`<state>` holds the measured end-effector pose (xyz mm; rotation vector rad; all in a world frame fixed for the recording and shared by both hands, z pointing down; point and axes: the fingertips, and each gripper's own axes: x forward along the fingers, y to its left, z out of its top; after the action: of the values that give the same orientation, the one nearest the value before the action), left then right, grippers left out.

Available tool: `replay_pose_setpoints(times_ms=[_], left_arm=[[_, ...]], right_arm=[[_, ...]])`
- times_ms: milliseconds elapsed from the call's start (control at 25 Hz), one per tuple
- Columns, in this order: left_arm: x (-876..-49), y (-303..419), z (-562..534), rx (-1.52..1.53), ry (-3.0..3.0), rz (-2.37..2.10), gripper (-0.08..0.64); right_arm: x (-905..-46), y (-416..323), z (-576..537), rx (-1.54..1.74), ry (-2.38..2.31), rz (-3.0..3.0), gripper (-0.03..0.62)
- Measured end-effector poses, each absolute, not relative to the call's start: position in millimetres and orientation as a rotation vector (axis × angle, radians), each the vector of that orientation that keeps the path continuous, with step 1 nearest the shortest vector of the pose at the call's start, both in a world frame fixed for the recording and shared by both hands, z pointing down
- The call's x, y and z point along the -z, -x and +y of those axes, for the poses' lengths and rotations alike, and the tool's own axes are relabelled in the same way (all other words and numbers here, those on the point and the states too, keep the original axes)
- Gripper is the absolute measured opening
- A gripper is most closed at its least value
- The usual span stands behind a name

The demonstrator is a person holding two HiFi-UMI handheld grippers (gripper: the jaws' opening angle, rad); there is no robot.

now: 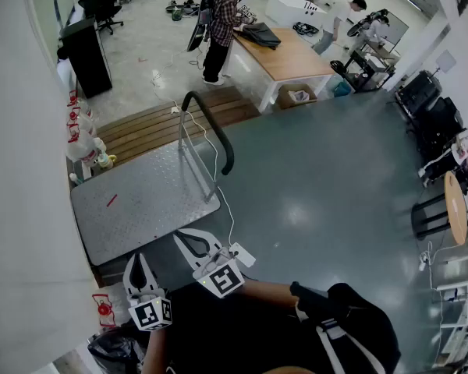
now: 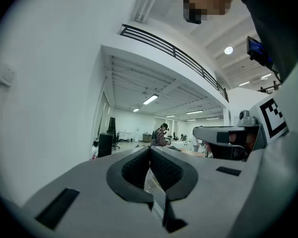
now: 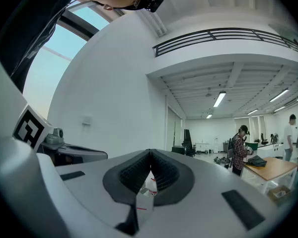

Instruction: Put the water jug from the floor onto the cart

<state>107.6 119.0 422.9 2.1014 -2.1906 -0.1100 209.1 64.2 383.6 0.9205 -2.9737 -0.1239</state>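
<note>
Standing on the floor by the white wall, the water jug (image 1: 86, 148) is in a row with other jugs, just beside the far left corner of the cart (image 1: 140, 209) and not on it. The cart's grey top has a small red mark (image 1: 111, 200), and its black handle (image 1: 212, 129) sticks up on the right side. Both the left gripper (image 1: 140, 257) and the right gripper (image 1: 181, 238) are close to the cart's near end, each with its jaws pressed together and nothing in them.
</note>
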Motion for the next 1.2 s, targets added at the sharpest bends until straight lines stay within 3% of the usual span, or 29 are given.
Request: replay_pose_setpoints(times_ms=[1200], left_arm=[[-423.6, -125.4, 142.4, 0.068, -2.025, -2.209, 0.018]], right_arm=[[-398.1, -218.7, 85.8, -0.027, -0.818, -2.997, 0.018]])
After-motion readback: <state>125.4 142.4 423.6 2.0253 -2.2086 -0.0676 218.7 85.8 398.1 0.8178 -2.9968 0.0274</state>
